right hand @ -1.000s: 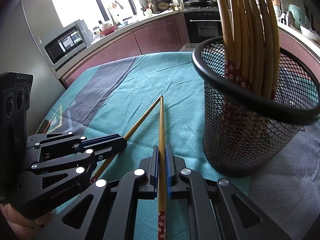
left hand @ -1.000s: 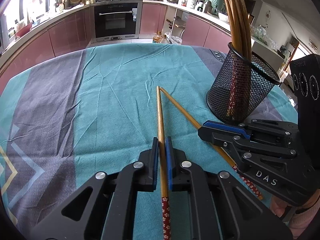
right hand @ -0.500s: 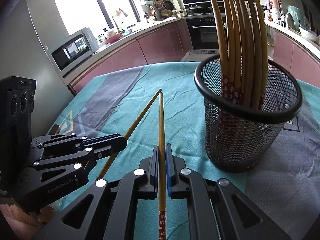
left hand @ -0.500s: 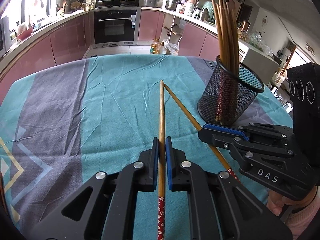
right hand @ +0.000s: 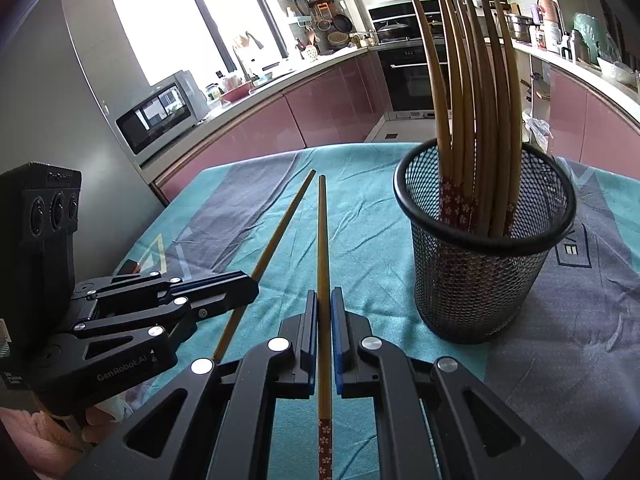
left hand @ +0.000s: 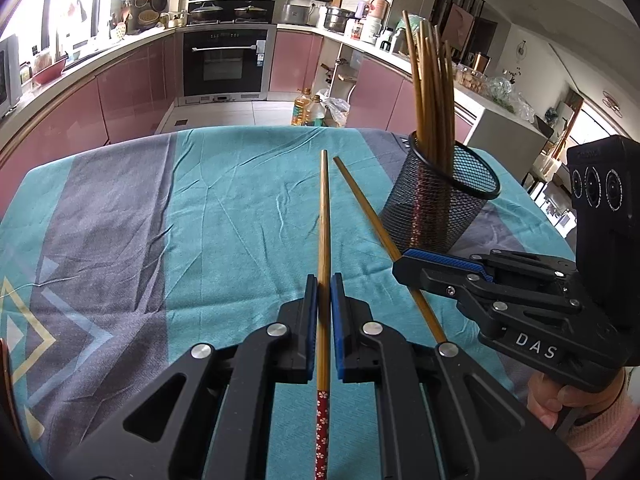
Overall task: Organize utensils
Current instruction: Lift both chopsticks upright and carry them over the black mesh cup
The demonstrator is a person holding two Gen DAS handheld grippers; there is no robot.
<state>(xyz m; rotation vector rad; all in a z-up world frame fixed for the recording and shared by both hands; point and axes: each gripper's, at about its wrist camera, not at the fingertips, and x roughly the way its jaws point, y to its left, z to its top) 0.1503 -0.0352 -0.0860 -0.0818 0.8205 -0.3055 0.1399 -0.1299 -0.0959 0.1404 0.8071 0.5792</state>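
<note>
Left wrist view showed the left hand-held gripper pinching a bamboo chopstick with a red flowered end above the teal surface, while the right wrist view showed the right hand-held gripper pinching a matching chopstick beside the black mesh holder.

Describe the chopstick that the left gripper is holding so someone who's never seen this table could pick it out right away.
Start at the black mesh cup full of chopsticks on the teal tablecloth. Left of it, two loose chopsticks point away with tips nearly meeting. The one meant is clamped in the left gripper, running straight up the middle of the left wrist view; its neighbour slants toward the right gripper.
</note>
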